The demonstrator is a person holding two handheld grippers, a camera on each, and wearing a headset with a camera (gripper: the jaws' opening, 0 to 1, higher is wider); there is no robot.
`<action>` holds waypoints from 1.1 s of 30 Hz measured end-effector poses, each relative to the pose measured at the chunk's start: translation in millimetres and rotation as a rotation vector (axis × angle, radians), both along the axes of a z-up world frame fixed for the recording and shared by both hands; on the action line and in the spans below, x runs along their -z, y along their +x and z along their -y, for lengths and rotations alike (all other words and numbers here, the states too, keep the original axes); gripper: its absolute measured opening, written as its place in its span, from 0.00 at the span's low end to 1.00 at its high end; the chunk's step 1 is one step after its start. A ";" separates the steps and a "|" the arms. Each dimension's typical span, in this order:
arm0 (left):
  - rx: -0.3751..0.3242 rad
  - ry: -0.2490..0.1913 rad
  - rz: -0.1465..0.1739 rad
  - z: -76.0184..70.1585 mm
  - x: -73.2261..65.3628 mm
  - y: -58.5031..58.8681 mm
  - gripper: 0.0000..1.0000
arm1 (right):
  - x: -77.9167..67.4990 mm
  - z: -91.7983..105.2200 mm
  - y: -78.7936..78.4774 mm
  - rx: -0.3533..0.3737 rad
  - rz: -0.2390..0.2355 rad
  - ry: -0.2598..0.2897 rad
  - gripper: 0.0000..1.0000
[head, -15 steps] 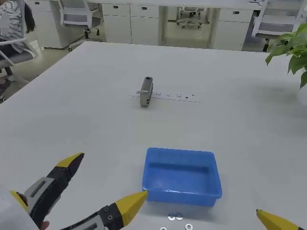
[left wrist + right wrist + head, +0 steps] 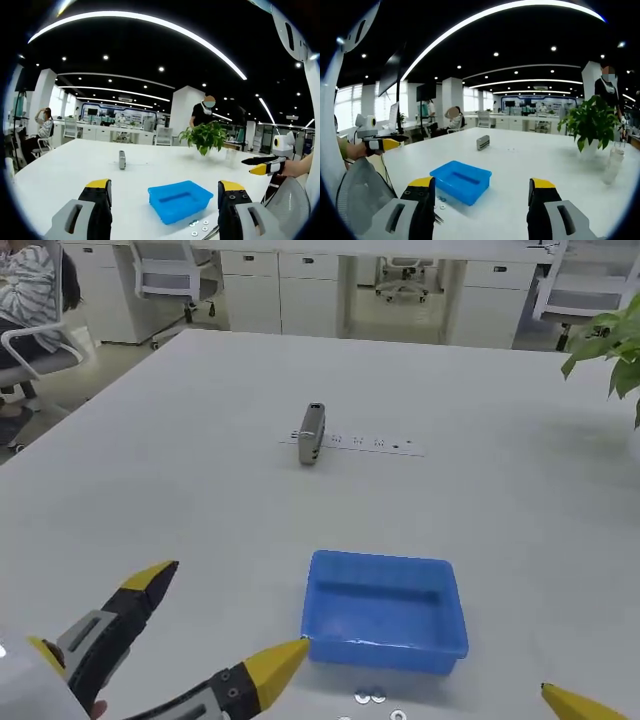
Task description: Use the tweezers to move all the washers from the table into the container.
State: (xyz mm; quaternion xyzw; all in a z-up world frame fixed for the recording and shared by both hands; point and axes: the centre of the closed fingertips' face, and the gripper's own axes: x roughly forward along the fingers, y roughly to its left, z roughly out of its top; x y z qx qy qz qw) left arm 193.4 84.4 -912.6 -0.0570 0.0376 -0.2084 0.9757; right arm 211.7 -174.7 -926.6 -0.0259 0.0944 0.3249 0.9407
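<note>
Holds the left gripper (image 2: pixel 225 612) and the right gripper (image 2: pixel 481 182) with jaws wide apart over the white table (image 2: pixel 200 460), near the blue container (image 2: pixel 385 610) with washers (image 2: pixel 370 697) just beside it.

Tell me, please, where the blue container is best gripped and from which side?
Grip a side wall of the blue container at its rim, from above, one jaw inside, one outside. It stands upright and open-topped, with thin straight walls; the washers lie close before its near wall, so a side wall probably spares them.

Bright, even ceiling light; fisheye-warped edges.
</note>
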 end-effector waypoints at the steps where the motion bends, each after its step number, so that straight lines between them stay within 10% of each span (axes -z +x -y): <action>1: 0.001 0.001 0.000 0.3 0.0 -0.1 0.89 | 0.0 -0.3 -0.1 -0.002 0.001 -0.001 0.75; 33: 0.007 0.014 -0.044 0.3 8.0 -0.1 0.89 | 4.8 4.7 1.2 -0.001 -0.008 -0.005 0.75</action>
